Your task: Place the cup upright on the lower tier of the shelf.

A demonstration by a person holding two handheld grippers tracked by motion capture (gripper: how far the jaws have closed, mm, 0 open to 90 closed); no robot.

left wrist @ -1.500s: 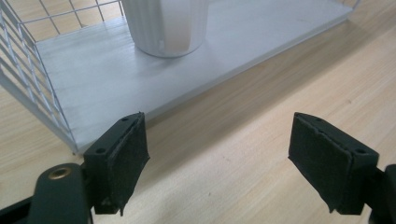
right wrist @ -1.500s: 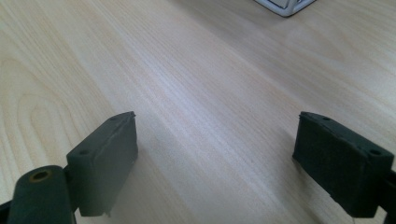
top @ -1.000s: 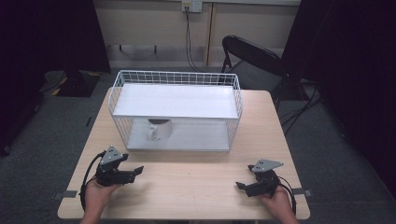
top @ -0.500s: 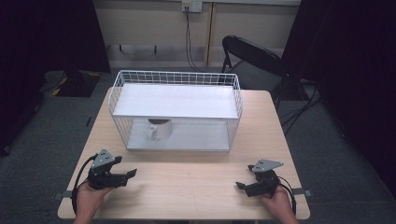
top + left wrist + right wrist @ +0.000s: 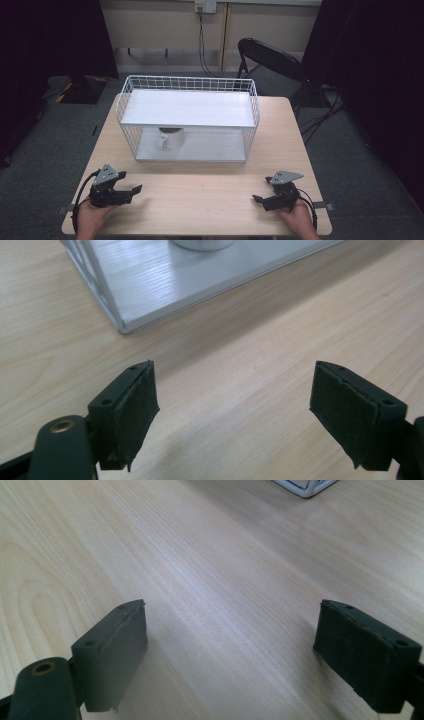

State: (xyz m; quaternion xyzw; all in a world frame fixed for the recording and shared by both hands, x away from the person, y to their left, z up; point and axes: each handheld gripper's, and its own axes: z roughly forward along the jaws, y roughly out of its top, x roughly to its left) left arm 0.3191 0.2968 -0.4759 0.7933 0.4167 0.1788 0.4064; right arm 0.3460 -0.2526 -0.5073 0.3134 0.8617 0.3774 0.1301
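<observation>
A white wire rack (image 5: 187,116) with a flat top shelf stands at the back middle of the wooden table (image 5: 200,185). On its lower shelf sits a white mug (image 5: 171,138), handle to the left. My left gripper (image 5: 134,190) rests near the table's front left corner, jaws wide apart and empty, pointing right. In the left gripper view the rack's lower shelf corner (image 5: 150,285) lies just ahead of the pads (image 5: 132,410). My right gripper (image 5: 256,199) rests near the front right corner, open and empty, above bare wood (image 5: 220,580).
A black folding chair (image 5: 272,62) stands behind the table's far right corner. Cables run along the floor by the wall. Grey carpet surrounds the table. Bare wood stretches between the two grippers in front of the rack.
My left gripper has drawn back toward the front left corner and a little lower. The right gripper has stayed put.
</observation>
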